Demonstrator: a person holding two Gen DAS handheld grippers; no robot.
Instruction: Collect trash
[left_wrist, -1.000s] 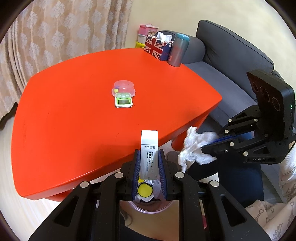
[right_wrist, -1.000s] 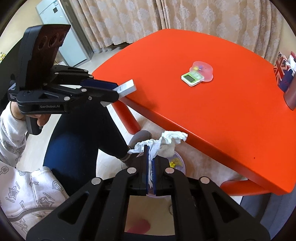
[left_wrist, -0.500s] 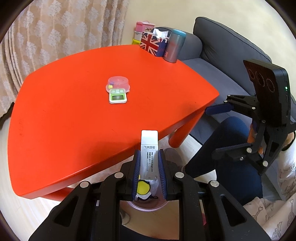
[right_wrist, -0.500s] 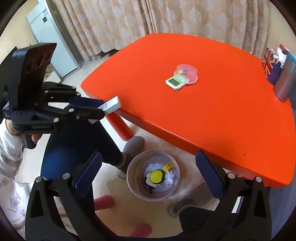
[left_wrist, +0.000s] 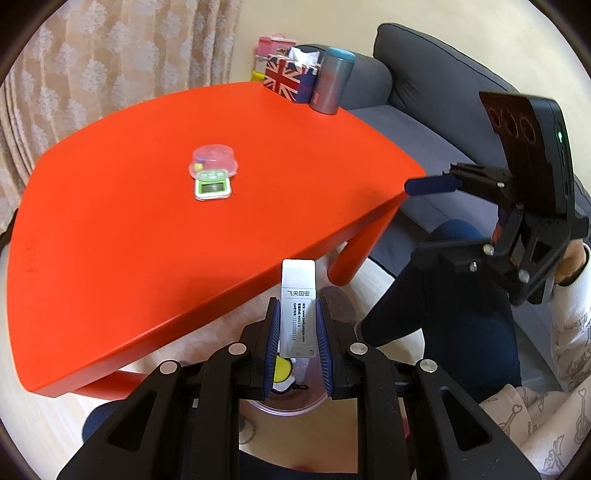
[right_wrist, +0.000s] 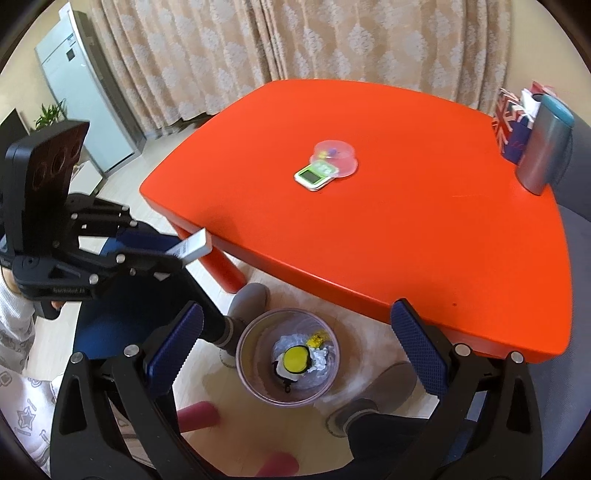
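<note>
My left gripper (left_wrist: 297, 321) is shut on a flat white box (left_wrist: 298, 299) with printed text, held above the clear trash bin (left_wrist: 291, 404) on the floor. The same box (right_wrist: 192, 248) shows in the right wrist view. My right gripper (right_wrist: 295, 332) is open and empty above the trash bin (right_wrist: 245, 354), which holds a white tissue (right_wrist: 319, 362) and a yellow round piece (right_wrist: 294, 360). The right gripper also shows in the left wrist view (left_wrist: 424, 214), open, beside the table's corner.
The red table (right_wrist: 406, 229) carries a green-white device (right_wrist: 314, 177), a clear lidded dish (right_wrist: 336, 157), a grey tumbler (right_wrist: 545, 151) and a flag-print box (left_wrist: 290, 79). A grey sofa (left_wrist: 436, 92) stands behind. My legs and slippers (right_wrist: 247, 299) flank the bin.
My right gripper opened and let the white tissue fall into the bin, then rose and drew back. My left gripper kept hold of the white box.
</note>
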